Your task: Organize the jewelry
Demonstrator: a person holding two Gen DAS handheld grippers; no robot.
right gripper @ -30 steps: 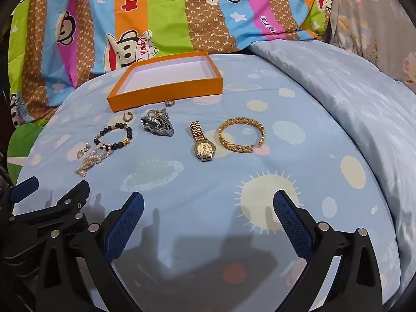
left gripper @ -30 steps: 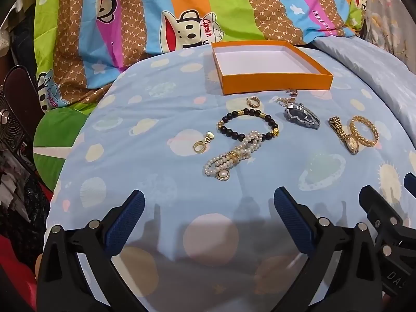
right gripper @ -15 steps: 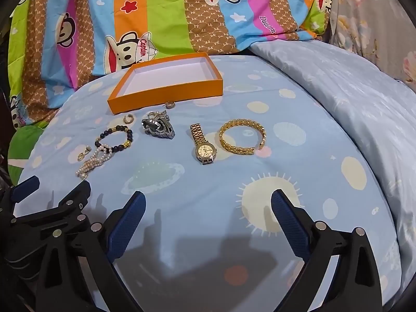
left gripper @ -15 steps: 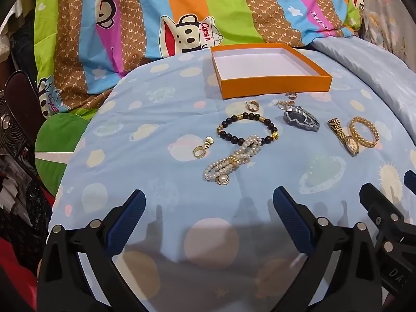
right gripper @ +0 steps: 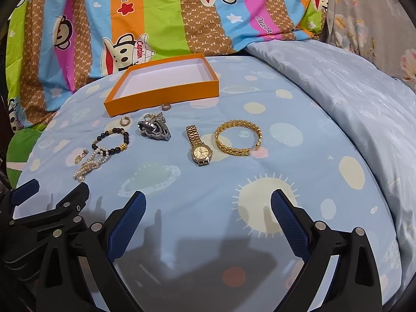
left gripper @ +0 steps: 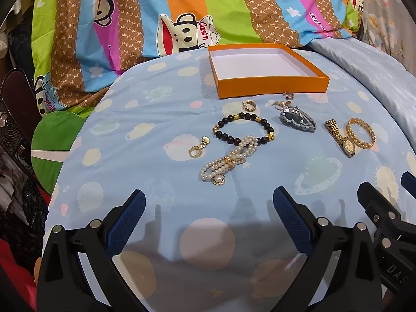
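An empty orange box (left gripper: pixel 267 87) (right gripper: pixel 161 96) lies at the back of the blue bedspread. In front of it lie a black bead bracelet (left gripper: pixel 243 131) (right gripper: pixel 110 141), a pearl bracelet (left gripper: pixel 228 162) (right gripper: pixel 89 165), a dark grey watch (left gripper: pixel 297 121) (right gripper: pixel 154 130), a gold watch (left gripper: pixel 340 139) (right gripper: pixel 199 147), a gold bangle (left gripper: pixel 361 136) (right gripper: pixel 238 137), and small gold earrings and rings (left gripper: pixel 199 148) (right gripper: pixel 124 121). My left gripper (left gripper: pixel 208 215) is open and empty, short of the pearls. My right gripper (right gripper: pixel 206 215) is open and empty, short of the gold watch.
A striped cartoon-print quilt (left gripper: pixel 156 18) is bunched behind the box. A plain pale blue duvet (right gripper: pixel 364 109) slopes off at the right. A green cushion (left gripper: pixel 52 140) and dark clutter sit past the bed's left edge.
Both grippers have drawn back and tilted a little, so the jewelry sits slightly lower and farther in view. Nothing on the bed has moved.
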